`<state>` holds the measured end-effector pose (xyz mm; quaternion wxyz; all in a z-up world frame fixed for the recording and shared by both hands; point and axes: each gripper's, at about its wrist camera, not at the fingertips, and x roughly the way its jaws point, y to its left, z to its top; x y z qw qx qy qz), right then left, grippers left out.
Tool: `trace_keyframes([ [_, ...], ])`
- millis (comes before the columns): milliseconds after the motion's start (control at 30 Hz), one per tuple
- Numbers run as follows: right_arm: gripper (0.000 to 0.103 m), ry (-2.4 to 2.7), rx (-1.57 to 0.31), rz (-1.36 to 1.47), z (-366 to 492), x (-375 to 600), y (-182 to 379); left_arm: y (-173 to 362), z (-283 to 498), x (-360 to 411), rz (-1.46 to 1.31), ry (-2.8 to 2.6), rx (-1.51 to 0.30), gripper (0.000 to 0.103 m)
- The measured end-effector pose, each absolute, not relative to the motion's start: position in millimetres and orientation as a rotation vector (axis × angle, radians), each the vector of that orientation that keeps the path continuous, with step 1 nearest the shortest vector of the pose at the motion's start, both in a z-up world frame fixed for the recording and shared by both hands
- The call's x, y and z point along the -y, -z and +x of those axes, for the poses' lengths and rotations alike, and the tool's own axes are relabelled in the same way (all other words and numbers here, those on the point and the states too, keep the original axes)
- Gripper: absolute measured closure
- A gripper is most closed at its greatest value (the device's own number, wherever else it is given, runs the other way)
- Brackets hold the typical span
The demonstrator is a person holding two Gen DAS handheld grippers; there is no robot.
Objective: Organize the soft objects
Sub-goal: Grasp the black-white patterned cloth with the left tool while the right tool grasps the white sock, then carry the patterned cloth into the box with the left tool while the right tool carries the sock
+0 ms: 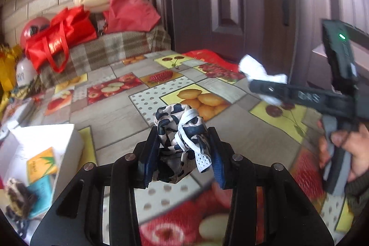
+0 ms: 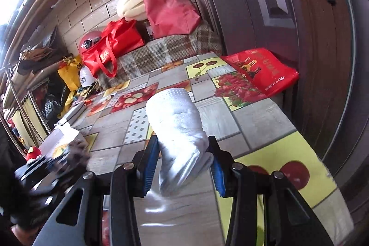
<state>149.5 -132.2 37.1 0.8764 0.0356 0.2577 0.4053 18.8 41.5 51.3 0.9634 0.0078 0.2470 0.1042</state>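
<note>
Two grippers, each clamping one soft bundle, hang above a counter (image 2: 265, 121) covered in glossy oilcloth printed with fruit squares. Between the blue pads of the left gripper (image 1: 183, 149) sits a crumpled scarf (image 1: 182, 130), thin fabric in navy-and-white blotches with one dotted white strip trailing down. The right gripper (image 2: 184, 161) is closed on a white sock (image 2: 178, 128), a knit tube with a textured cuff, its rolled end sticking out forward over the counter. In the left wrist view the same sock shows as a white lump (image 1: 253, 68) at the tip of the right gripper, which a hand (image 1: 346, 144) grips by its grey handle.

One open white cardboard box (image 1: 69, 142) stands at the counter's left edge; inside lie flat packets, one yellow and one teal, with a brown-and-cream knitted piece (image 1: 17, 195) at its near side. Beyond the counter's far end, on a checked blanket (image 2: 161, 52), stand two red bags, one shiny (image 2: 115, 43) and one matte (image 2: 170, 8), beside a ribbed cream cushion (image 2: 131, 4). One flat red printed bag (image 2: 260, 70) lies on the counter's far right corner.
</note>
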Motion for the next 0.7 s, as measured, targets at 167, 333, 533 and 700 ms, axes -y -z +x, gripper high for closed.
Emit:
trace_keyframes([
  [167, 0.061, -0.871, -0.502, 0.029, 127, 125, -41, -55, -26, -26, 0.084, -0.204, -0.453, 0.063],
  [333, 0.061, -0.904, -0.483, -0.051, 98, 107, -42, -58, -61, -39, 0.032, -0.232, -0.429, 0.063],
  [533, 0.061, -0.961, -0.455, -0.139, 61, 83, -41, -60, -101, -57, -0.004, -0.299, -0.395, 0.063],
  [700, 0.061, -1.013, -0.438, -0.173, 37, 63, -40, -62, -130, -77, -0.004, -0.386, -0.355, 0.063],
])
